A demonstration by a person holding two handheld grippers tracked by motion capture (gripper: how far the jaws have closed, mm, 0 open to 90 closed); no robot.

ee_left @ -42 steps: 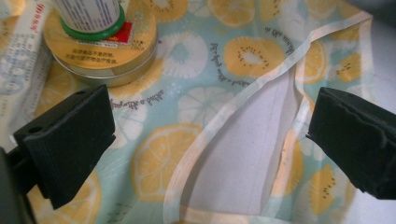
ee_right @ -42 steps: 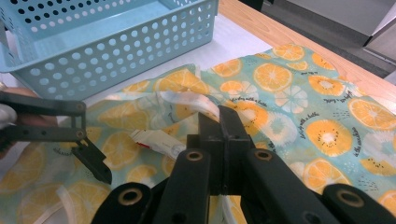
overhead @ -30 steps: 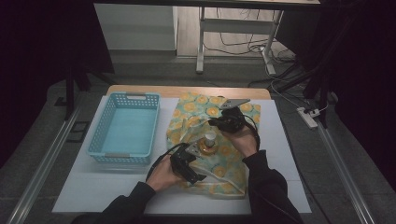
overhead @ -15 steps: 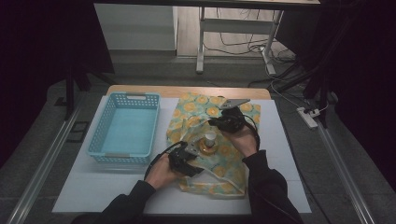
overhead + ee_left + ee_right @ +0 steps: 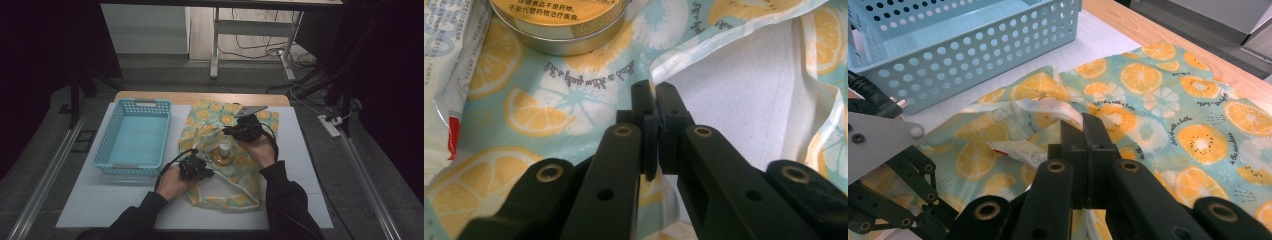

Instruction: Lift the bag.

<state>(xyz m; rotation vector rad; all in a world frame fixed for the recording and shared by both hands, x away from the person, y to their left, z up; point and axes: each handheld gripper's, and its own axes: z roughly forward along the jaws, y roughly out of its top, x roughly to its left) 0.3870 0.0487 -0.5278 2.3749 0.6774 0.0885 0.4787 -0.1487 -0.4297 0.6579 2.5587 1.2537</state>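
— High view: left gripper (image 5: 204, 161) and right gripper (image 5: 229, 131) both down on the citrus-print bag (image 5: 225, 112), flat on the worktop (image 5: 300, 165). State of the fingers?

— Left gripper view: fingers (image 5: 644, 107) pressed together on the bag's pale hem, just been closing on it, cloth pinched between the tips. Right gripper view: fingers (image 5: 1098, 140) clamped tight too, with a raised fold of the same cloth running into them.

— And the jar (image 5: 223, 154)?

— Upright between the two pairs of fingers, just beyond the left tips, near the right ones. White packet (image 5: 444, 75) lying beside it, off to one side of the left fingers. Hard to tell whether sitting on the cloth or inside the mouth.

— Progress, then?

— Judging by this: both grips on the cloth secured, so the grasping part done. Lifting or spreading the edges around the jar not yet begun. Blue basket (image 5: 132, 103) well clear of both sets of fingers, nothing in it. Early to middle, probably.
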